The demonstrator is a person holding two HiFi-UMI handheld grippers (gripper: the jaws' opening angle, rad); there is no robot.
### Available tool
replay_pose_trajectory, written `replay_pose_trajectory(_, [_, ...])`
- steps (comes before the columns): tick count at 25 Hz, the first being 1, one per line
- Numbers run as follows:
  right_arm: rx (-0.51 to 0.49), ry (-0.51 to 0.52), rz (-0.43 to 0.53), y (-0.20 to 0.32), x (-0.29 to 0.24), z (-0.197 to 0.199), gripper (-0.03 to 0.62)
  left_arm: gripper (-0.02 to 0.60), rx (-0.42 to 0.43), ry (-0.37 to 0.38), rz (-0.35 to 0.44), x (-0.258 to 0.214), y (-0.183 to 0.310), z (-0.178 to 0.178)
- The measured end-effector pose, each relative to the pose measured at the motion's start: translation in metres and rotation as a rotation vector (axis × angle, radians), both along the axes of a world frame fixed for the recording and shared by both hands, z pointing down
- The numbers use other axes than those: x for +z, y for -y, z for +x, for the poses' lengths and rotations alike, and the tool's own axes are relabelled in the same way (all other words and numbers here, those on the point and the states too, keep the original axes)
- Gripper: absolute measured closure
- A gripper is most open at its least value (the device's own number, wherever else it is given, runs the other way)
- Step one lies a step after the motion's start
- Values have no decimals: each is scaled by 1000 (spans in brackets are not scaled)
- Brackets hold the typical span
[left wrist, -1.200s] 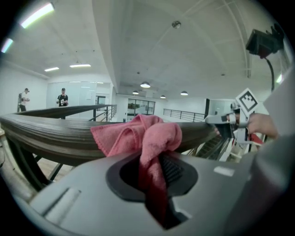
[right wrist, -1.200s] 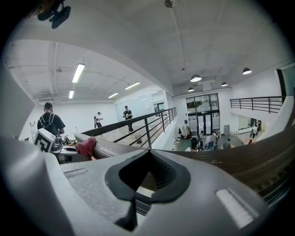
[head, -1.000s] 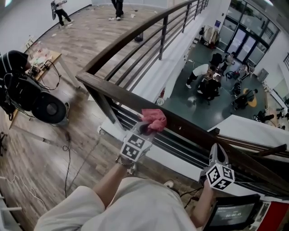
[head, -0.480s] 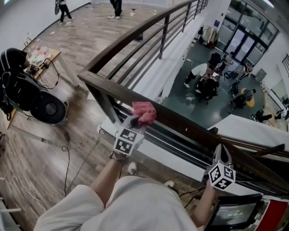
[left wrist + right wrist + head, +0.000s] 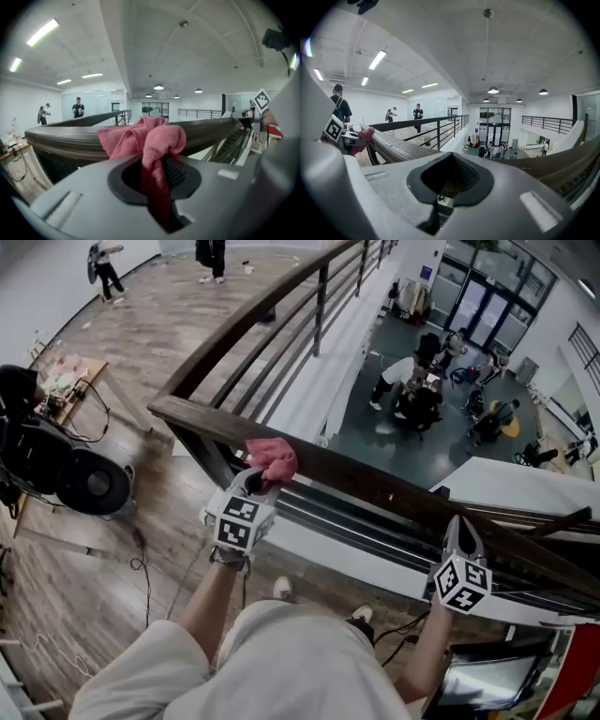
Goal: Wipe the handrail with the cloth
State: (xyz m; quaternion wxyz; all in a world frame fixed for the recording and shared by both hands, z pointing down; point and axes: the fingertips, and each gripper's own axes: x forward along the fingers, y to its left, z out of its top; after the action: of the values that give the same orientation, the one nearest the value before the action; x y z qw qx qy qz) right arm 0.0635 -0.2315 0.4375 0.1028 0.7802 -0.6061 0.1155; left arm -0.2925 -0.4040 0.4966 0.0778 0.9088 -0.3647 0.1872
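Upper mezzanine of a big office-like hall: dark curved wooden handrail (image 5: 375, 486) ahead of the jaws, dark teal atrium floor (image 5: 394, 442) with people below, glass entrance doors (image 5: 469, 306) beyond.

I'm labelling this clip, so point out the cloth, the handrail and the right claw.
cloth (image 5: 273, 459), head view, middle of the pink bunch.
handrail (image 5: 380, 487), head view, bare top of the wooden rail.
right claw (image 5: 457, 524), head view, between its tips.

The fuzzy pink terry cloth (image 5: 145, 138) looked soft and nubby against the dark brown wooden handrail (image 5: 375, 486), whose top showed fine lengthwise grain and a dull satin sheen, while the left gripper (image 5: 157, 172) had a smooth, matt grey plastic shell
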Motion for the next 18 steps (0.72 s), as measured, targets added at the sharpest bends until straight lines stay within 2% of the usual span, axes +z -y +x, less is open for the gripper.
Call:
replay_pose_trajectory(8, [-42, -1, 10, 16, -2, -27, 592, 512, -13, -10, 20, -1, 7, -13])
replay_pose_trajectory(18, [-77, 13, -3, 34, -7, -55, 592, 511, -104, 8, 63, -7, 43, -66])
